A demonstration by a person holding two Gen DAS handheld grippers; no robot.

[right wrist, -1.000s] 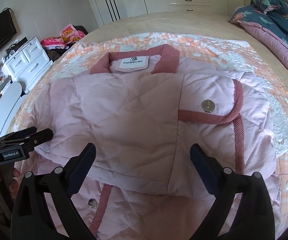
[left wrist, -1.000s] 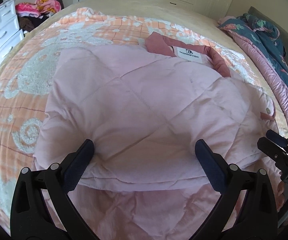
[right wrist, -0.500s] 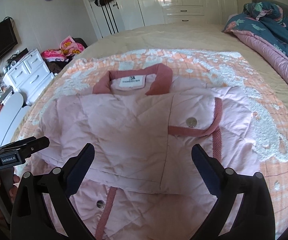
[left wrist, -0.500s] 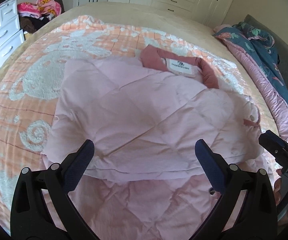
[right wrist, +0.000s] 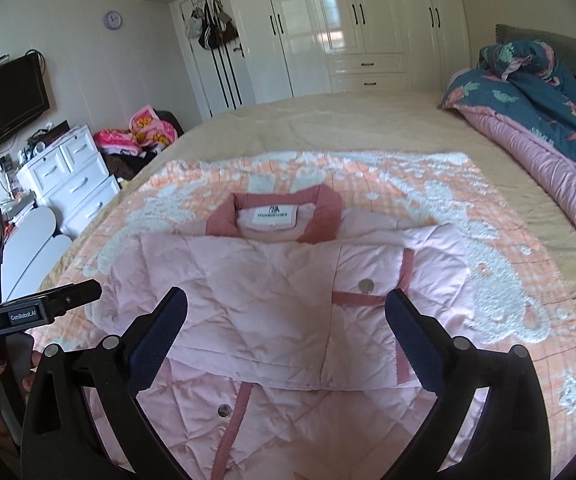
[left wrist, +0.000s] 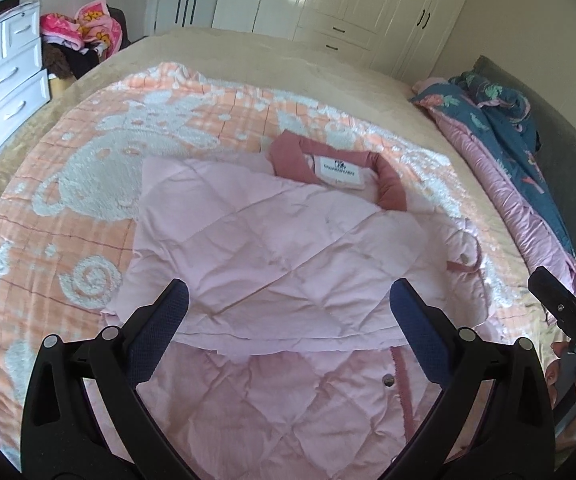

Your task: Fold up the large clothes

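Plainly both tools, left tool (left wrist: pixel 288 312) and right tool (right wrist: pixel 286 314), gape apart, holding nothing; the puffy jacket (right wrist: pixel 272 300) may spring unfolded; padding resists creasing.

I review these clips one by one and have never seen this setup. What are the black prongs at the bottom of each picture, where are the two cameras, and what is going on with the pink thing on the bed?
There is no robot here. A person holds a handheld two-finger gripper in each hand, and each carries a wide-angle camera looking forward along its fingers. The prongs are those fingers. One picture comes from the left gripper, the other from the right gripper; each also shows the other tool at its edge. Both are open and hold nothing. On an orange and white blanket over the bed lies a pink quilted jacket with a darker pink collar, partly folded. A blue floral duvet is bunched near the headboard.
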